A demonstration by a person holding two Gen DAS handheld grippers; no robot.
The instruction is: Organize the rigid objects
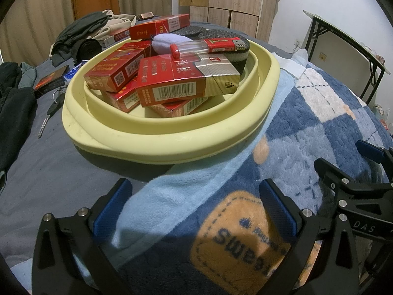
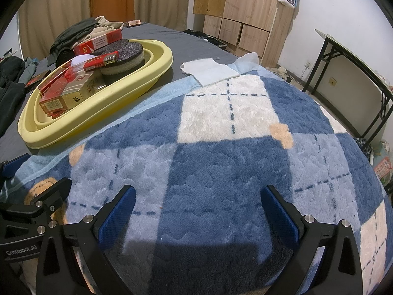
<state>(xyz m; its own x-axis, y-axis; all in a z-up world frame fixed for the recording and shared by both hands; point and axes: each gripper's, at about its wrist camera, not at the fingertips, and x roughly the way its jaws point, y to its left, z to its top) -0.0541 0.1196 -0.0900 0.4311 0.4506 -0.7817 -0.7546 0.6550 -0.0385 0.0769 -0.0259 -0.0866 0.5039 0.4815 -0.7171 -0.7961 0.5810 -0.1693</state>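
Left wrist view. A pale yellow plastic basin with a thick rolled rim sits on a grey bedsheet, its near right edge overlapping a blue, white and orange checked fleece blanket. Piled inside are red and gold cardboard cigarette packs; the front pack shows a barcode whose digits are only partly readable. A red plastic lighter with a clear body lies on top of the pile, with a round black and grey foam pad behind it at 1 o'clock. Another red carton marked "20" rests across the far rim. An orange patch on the blanket reads, inverted, "reams". A metal key lies on the sheet at 9 o'clock of the basin. The left gripper is spread wide and holds nothing, hovering over the blanket edge. The right gripper, at 3 o'clock, carries the letters "DAS".

Right wrist view. The basin stands at 10 o'clock; open blanket fills the centre. A white folded cloth lies at 12 o'clock. The right gripper is spread wide and empty. The left gripper's body at 8 o'clock reads "GenRobot.AI".
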